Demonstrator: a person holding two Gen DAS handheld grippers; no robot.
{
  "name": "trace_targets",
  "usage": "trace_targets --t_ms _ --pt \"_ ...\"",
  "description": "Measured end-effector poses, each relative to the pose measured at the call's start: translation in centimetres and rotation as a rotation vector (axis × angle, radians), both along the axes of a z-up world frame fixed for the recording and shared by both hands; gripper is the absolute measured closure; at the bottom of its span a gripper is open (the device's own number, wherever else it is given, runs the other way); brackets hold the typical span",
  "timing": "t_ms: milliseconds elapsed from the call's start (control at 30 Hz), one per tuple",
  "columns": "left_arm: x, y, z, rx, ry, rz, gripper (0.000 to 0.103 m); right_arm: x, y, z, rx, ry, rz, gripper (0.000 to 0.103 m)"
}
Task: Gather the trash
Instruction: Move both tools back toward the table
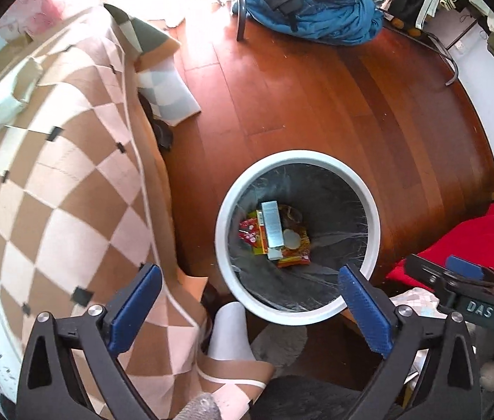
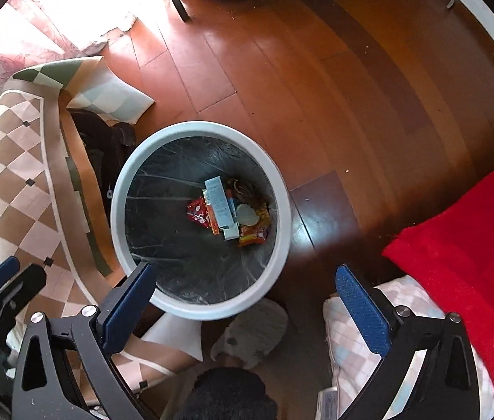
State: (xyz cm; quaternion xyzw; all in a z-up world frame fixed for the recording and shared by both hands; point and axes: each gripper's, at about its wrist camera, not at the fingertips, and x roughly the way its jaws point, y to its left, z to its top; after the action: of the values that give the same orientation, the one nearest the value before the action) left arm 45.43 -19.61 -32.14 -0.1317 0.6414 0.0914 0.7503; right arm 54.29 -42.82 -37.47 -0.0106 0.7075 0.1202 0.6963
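- While both grippers point straight down, the round bin [image 1: 226,262] stands on the wooden floor [image 1: 317,105], beside the checked cloth [image 1: 54,175].
- Left gripper [image 1: 250,309]: blue pads spread wide, nothing between them, hovering over the bin's near rim.
- Right gripper [image 2: 245,309]: also wide open and empty, just beside the bin [image 2: 282,189].
- Trash lies at the bottom on the black liner: a pale box [image 2: 219,204], red wrapper [image 2: 197,213], orange packet [image 2: 255,232].
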Motion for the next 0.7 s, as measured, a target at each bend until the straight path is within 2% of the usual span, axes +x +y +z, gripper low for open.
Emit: trace_targets --t_ms 367,700 --pt "-2.1 -0.6 4.4 0.037 -0.053 -0.003 0.000 -3.1 -0.5 6.2 0.009 -0.066 -0.004 0.000" --pt "-5.2 -0.5 10.2 0.037 -0.159 -0.014 0.000 -6.7 -1.2 12.4 0.056 -0.136 -0.027 0.000"
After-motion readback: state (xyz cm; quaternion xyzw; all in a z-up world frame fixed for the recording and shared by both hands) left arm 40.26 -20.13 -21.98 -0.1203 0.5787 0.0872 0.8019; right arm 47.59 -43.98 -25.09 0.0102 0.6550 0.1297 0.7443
